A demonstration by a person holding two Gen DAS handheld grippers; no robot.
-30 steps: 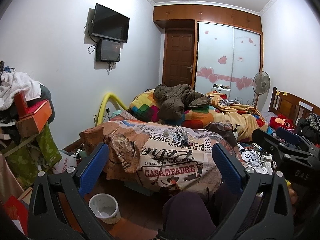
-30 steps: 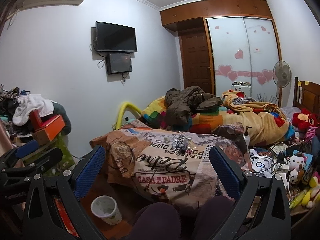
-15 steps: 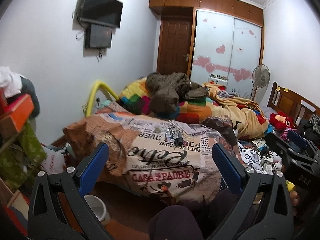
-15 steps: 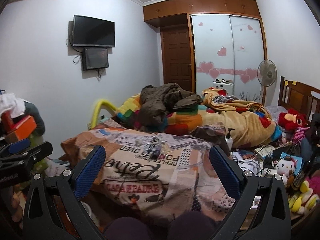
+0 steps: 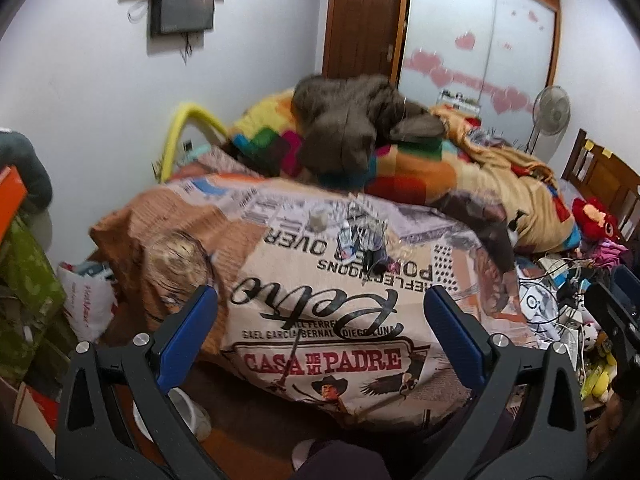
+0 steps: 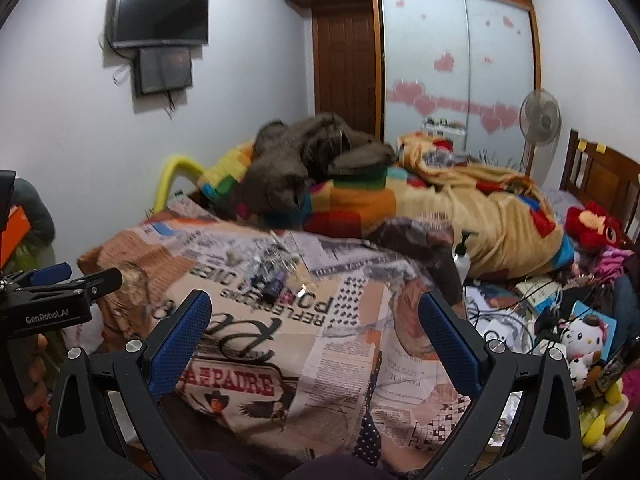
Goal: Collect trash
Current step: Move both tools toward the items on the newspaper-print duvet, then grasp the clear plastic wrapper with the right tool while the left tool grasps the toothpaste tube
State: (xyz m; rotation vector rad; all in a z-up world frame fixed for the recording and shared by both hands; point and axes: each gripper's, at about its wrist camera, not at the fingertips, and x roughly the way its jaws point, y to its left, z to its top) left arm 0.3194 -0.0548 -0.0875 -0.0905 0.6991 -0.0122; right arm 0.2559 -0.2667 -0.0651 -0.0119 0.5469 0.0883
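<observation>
Printed bedspread (image 5: 320, 320): "CASA DE MI PADRE" in red; above it "GAEL GARCIA BERNAL" and "DIEGO LUNA"; "REFLEXIONS" upside down. Left gripper (image 6: 60, 280) body, seen from right wrist: "GenRobot.AI". White bag (image 5: 86, 300): red lettering, illegible.

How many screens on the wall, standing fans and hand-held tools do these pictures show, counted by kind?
Screens on the wall: 2 (large screen, small screen below it)
Fans: 1 (standing fan)
Tools: 2 (left tool, right tool, both open)
Total: 5
</observation>
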